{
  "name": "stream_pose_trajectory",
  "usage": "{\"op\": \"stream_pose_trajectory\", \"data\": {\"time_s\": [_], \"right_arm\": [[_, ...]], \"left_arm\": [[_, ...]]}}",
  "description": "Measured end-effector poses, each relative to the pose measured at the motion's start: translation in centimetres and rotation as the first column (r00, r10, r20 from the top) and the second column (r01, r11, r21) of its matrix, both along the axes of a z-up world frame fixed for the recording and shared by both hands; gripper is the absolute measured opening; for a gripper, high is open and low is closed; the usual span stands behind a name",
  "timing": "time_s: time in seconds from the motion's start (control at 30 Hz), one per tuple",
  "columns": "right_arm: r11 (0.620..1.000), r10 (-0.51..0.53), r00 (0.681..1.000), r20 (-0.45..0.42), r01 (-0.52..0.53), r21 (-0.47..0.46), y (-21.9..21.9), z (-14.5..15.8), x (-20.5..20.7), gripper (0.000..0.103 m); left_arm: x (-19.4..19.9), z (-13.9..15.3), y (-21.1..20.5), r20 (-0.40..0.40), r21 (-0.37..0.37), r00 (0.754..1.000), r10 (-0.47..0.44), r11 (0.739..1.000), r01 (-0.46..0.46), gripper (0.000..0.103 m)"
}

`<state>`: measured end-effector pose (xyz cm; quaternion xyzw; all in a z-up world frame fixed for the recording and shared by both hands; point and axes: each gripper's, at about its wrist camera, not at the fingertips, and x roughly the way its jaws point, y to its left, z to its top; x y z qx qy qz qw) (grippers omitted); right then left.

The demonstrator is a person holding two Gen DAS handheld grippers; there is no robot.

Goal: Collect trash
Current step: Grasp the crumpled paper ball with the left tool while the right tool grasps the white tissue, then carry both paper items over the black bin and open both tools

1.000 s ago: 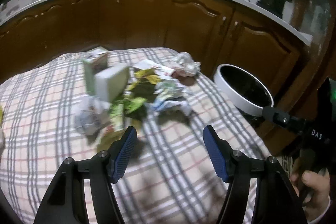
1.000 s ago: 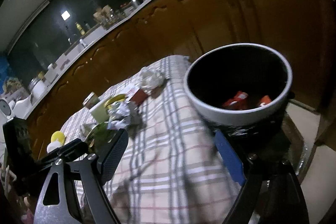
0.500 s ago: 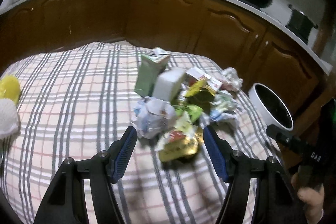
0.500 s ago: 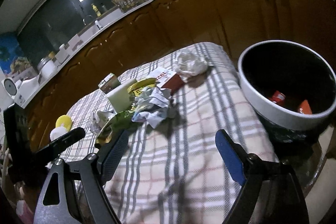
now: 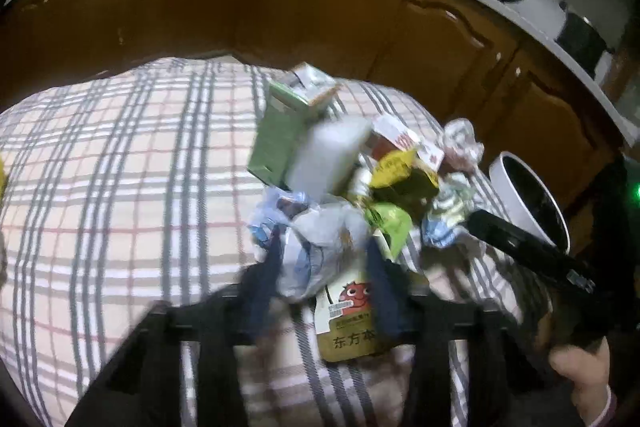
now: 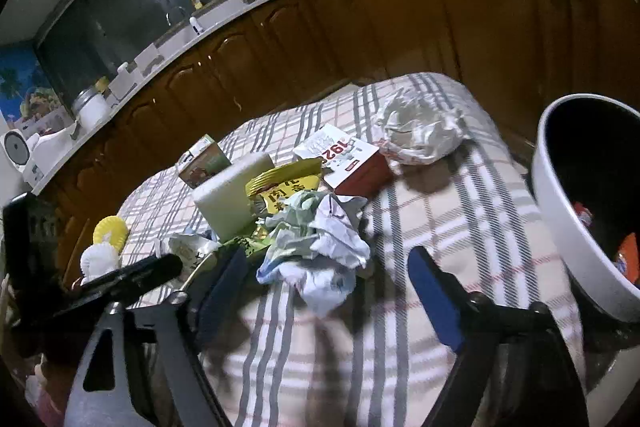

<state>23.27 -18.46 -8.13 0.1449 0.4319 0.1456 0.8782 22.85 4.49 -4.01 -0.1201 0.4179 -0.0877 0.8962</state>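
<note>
Two grippers work a trash pile at frame centre. Left gripper [image 5: 324, 267] straddles a crumpled plastic bag [image 5: 316, 247], fingers spread, not yet clamped; it looks light and soft, best pinched mid-bulge. Right gripper [image 6: 328, 279] gapes around crumpled paper [image 6: 320, 247].
</note>
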Motion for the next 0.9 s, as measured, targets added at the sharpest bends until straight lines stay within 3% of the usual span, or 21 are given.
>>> {"op": "stream_pose_trajectory", "data": {"time_s": [0.03, 0.07, 0.13, 0.17, 0.27, 0.57, 0.9], "right_arm": [[1.0, 0.008, 1.0, -0.012, -0.008, 0.002, 0.2, -0.3, 0.2, 0.064], [1.0, 0.014, 1.0, -0.025, -0.014, 0.002, 0.2, -0.5, 0.3, 0.039], [1.0, 0.014, 0.999, -0.036, -0.014, 0.001, 0.2, -0.8, 0.0, 0.021], [1.0, 0.013, 0.999, -0.03, -0.013, -0.004, 0.1, -0.7, -0.3, 0.016], [1.0, 0.015, 1.0, -0.007, -0.015, -0.021, -0.2, 0.0, -1.5, 0.011], [0.999, -0.037, 0.999, 0.032, 0.038, -0.011, -3.7, 2.0, -5.0, 0.007], [0.993, -0.114, 0.99, 0.085, 0.116, -0.022, -7.7, 4.6, -7.7, 0.005]], "left_arm": [[0.0, -0.2, -0.2, -0.003, -0.001, 1.0, -0.014, 1.0, 0.014, 0.019], [-0.1, -0.2, -0.4, 0.004, 0.001, 1.0, -0.025, 1.0, 0.025, 0.014], [-0.5, -0.1, -0.8, 0.019, 0.014, 0.999, -0.045, 0.999, 0.044, 0.013], [-0.7, 0.0, -1.0, 0.028, 0.017, 0.998, -0.054, 0.998, 0.053, 0.012], [-1.5, 0.6, -1.7, 0.053, 0.02, 0.996, -0.074, 0.997, 0.073, 0.011], [-4.0, 3.6, -3.5, 0.154, 0.027, 0.981, -0.115, 0.993, 0.112, 0.011], [-4.6, 4.2, -7.7, 0.161, 0.037, 0.965, -0.208, 0.978, 0.205, 0.011]]}}
